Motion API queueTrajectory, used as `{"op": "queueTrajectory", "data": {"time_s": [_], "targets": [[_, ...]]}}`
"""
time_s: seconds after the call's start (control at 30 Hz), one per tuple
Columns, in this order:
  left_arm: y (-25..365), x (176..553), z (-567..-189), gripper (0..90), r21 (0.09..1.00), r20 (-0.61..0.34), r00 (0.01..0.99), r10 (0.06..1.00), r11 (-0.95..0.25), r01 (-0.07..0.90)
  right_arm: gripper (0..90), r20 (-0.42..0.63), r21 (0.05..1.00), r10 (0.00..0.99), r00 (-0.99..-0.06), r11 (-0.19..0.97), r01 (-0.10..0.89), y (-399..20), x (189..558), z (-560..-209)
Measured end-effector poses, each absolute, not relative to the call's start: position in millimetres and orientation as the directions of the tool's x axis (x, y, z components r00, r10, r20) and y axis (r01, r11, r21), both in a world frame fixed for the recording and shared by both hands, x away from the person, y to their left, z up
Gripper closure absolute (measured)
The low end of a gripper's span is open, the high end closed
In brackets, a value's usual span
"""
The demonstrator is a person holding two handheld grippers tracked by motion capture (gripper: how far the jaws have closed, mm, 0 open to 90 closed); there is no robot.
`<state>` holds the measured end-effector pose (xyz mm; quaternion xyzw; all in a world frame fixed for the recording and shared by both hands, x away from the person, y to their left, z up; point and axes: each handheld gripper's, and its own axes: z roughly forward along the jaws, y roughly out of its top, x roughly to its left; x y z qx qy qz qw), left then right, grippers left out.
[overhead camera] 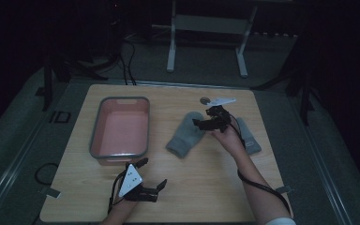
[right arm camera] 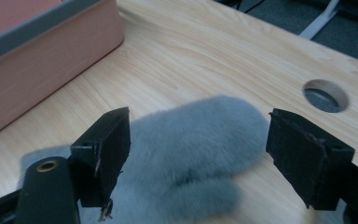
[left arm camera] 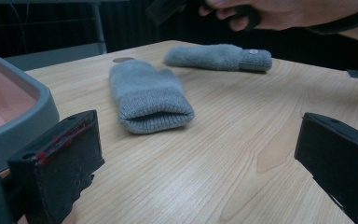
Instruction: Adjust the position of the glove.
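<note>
Two grey mittens lie on the wooden table. The nearer mitten (overhead camera: 185, 136) (left arm camera: 147, 95) has its cuff toward the front. The other mitten (overhead camera: 248, 138) (left arm camera: 219, 57) lies right of it, partly under the person's right hand. My right gripper (overhead camera: 204, 118) (right arm camera: 198, 140) hovers over the nearer mitten's (right arm camera: 191, 154) rounded fingertip end, open, one jaw on each side of the tip. My left gripper (overhead camera: 152, 172) (left arm camera: 200, 154) rests low near the table's front edge, open, with bare wood between its jaws.
A pink bin with a grey rim (overhead camera: 93, 136) (left arm camera: 42, 100) (right arm camera: 51, 51) stands left of the mittens, just beyond my left gripper. A round hole (overhead camera: 205, 100) (right arm camera: 325, 94) is cut in the tabletop near the far edge. A white stand's legs (overhead camera: 171, 56) rise behind the table.
</note>
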<state>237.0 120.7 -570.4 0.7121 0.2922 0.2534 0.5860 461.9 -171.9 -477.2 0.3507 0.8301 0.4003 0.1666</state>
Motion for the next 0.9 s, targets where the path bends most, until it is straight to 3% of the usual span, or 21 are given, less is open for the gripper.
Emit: {"op": "queueTrajectory", "data": {"time_s": [0.17,0.47,0.57,0.67,0.7,0.9], "targets": [[121.2,237.4,-570.4,1.0,0.982,0.014,0.703,0.711,-0.141,0.123,27.8,0.000,0.758,0.702,-0.712,0.464,0.458,-150.9,476.0,-498.0],[121.3,237.4,-570.4,1.0,0.982,0.014,0.703,0.711,-0.140,0.123,31.0,-0.057,0.664,0.691,-0.720,0.565,0.490,-126.7,483.2,-535.6],[121.2,237.2,-570.4,1.0,0.983,0.015,0.704,0.710,-0.141,0.121,41.8,-0.093,0.654,0.676,-0.731,0.595,0.467,-125.9,481.6,-543.1],[121.3,237.1,-570.4,1.0,0.982,0.016,0.704,0.710,-0.142,0.121,70.9,-0.079,0.658,0.668,-0.740,0.593,0.465,-128.4,482.0,-540.9],[121.4,237.2,-570.4,1.0,0.982,0.016,0.704,0.710,-0.142,0.121,76.9,-0.078,0.656,0.665,-0.742,0.595,0.464,-128.3,481.3,-538.3],[121.3,237.3,-570.4,1.0,0.982,0.014,0.700,0.714,-0.140,0.123,84.6,-0.059,0.656,0.579,-0.813,0.636,0.406,-135.6,471.3,-517.0]]}}
